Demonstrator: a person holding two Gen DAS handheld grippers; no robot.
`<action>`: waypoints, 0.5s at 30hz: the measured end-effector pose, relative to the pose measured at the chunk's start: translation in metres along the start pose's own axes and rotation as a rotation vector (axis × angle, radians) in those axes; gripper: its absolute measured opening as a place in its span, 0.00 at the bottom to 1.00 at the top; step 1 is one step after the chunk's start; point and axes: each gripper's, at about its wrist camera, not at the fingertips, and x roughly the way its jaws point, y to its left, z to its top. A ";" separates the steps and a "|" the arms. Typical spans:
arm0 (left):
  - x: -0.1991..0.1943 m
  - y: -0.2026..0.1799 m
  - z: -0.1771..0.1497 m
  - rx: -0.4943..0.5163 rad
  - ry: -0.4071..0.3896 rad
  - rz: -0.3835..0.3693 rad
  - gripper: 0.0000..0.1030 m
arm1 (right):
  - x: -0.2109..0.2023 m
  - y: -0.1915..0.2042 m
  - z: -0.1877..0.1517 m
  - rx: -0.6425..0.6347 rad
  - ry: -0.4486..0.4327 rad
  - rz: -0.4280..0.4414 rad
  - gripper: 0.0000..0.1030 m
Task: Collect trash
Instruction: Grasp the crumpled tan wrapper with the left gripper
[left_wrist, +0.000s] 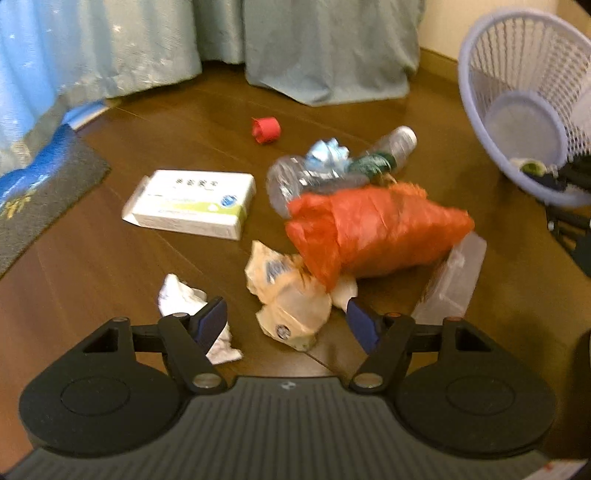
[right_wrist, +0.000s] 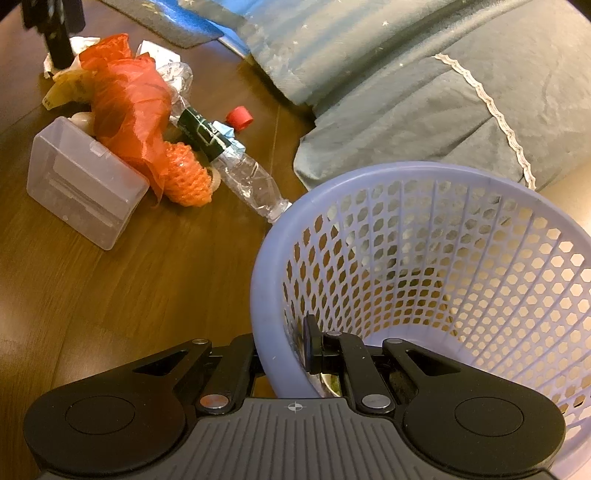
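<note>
On a brown wood floor (left_wrist: 110, 266) below pale blue-green drapery (left_wrist: 314, 48), which fills the top of the left wrist frame, a lavender mesh basket (right_wrist: 443, 266) takes up the lower right of the right wrist frame, tipped toward the camera. The right gripper (right_wrist: 291, 347) is clamped on the basket's near rim, one finger outside the wall and one inside. At the lower centre of the left wrist frame the left gripper (left_wrist: 286, 321) hangs with its jaws spread apart and nothing pinched; a crumpled beige wrapper (left_wrist: 288, 295) lies on the floor between its blue pads (left_wrist: 212, 319). The litter sits mid-frame: an orange-red plastic bag (left_wrist: 373, 229), largest of the heap, lies across a crushed clear bottle (left_wrist: 332, 166), with a clear plastic box (left_wrist: 450, 280) touching it at the lower right. A white carton (left_wrist: 192, 203) lies apart to the left of centre. A white paper wad (left_wrist: 177, 295) rests partly under the left finger. A small red cap (left_wrist: 265, 129) sits alone, upper centre.
</note>
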 end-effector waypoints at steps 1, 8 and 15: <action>0.003 -0.003 -0.001 0.014 0.004 -0.005 0.65 | 0.000 0.000 0.000 -0.002 0.001 0.001 0.04; 0.025 -0.016 0.002 0.073 0.042 0.062 0.45 | 0.000 0.000 -0.001 -0.010 0.006 0.001 0.04; 0.025 -0.007 -0.001 0.042 0.080 0.105 0.21 | 0.000 0.000 -0.002 -0.007 0.007 0.000 0.04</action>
